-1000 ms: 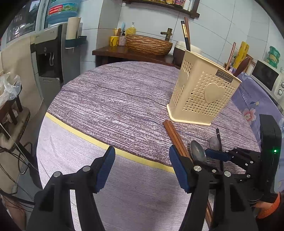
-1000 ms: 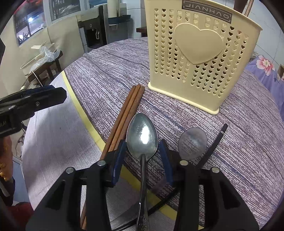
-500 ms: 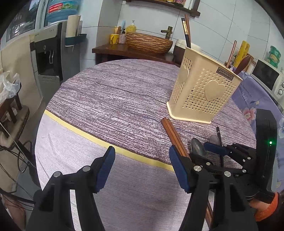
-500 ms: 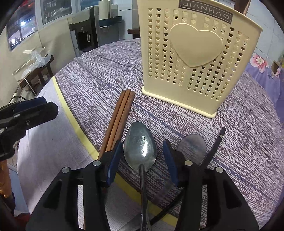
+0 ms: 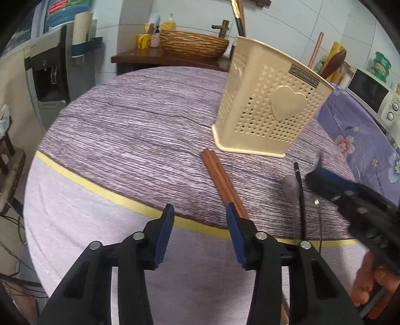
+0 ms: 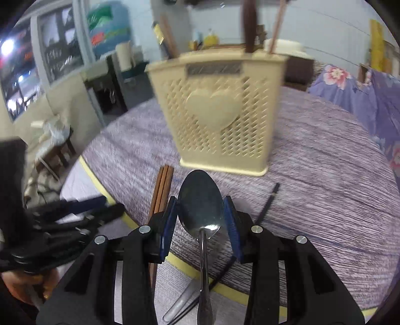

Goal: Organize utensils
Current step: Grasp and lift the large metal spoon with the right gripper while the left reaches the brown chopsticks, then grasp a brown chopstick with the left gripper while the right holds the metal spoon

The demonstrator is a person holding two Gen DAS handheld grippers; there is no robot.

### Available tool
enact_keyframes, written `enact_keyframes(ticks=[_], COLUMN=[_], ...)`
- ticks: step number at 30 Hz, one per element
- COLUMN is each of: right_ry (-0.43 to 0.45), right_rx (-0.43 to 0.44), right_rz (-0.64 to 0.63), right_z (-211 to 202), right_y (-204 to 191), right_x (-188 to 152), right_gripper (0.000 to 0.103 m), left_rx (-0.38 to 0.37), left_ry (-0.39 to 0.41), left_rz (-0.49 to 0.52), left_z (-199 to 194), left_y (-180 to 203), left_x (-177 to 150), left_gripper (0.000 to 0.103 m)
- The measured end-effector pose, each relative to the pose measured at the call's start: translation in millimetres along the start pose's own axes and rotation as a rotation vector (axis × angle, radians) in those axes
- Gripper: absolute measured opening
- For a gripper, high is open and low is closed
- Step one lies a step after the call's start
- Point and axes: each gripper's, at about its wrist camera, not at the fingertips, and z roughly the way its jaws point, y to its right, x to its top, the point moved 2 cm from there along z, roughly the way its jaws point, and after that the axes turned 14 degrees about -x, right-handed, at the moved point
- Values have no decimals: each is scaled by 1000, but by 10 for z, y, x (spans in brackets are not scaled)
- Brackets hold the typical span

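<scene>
Right wrist view: your right gripper (image 6: 200,220) grips the spoon (image 6: 201,207), raised before the holder (image 6: 217,120); left gripper (image 5: 198,233) open near the table (image 5: 112,120) edge.

A round bench (image 5: 130,120) fills the room's middle, its cloth streaked purple with a yellow band (image 5: 100,187) across it. Pale tiled walls (image 5: 287,22) rise behind. A dark wooden sideboard (image 5: 155,56) carries a woven basket (image 5: 193,45). On the left stands a water dispenser (image 5: 53,72); on the right a microwave (image 5: 375,96) above floral blue fabric (image 5: 355,130). Windows (image 6: 45,57) show bright lights.
</scene>
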Motion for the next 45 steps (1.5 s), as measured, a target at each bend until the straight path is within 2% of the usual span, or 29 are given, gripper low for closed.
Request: enact_keyframes(ticks=[4, 8, 16, 22, 25, 30, 31, 33, 36, 45], right_ry=[78, 110, 118, 122, 125, 122, 122, 120, 118, 119], right_rx=[-27, -37, -27, -21, -14, -17, -20, -24, -23, -20], right_rz=[54, 79, 98, 107, 108, 110, 111, 115, 118, 120], right_z=[-345, -497, -563, -595, -604, -622, -626, -626, -629, -635], right_y=[175, 251, 282, 299, 281, 276, 276, 277, 269, 234], right_x=[45, 52, -8, -30, -34, -55, -57, -57, -60, -62], right_gripper=[38, 38, 38, 38, 38, 38, 38, 38, 38, 38], left_rx=[2, 14, 94, 92, 93, 136, 142, 159, 182, 179], left_ry=[-41, -66, -64, -64, -61, -72, -79, -88, -88, -88], left_rz=[15, 1, 32, -2, -20, -28, -29, -19, -1, 11], left_z=[186, 329, 399, 270, 295, 427, 446, 490, 545, 576], left_y=[83, 112, 178, 65, 27, 7, 10, 24, 49, 29], left_x=[16, 11, 96, 28, 108, 232, 257, 284, 321, 368], left_gripper=[33, 28, 22, 22, 22, 22, 21, 12, 11, 10])
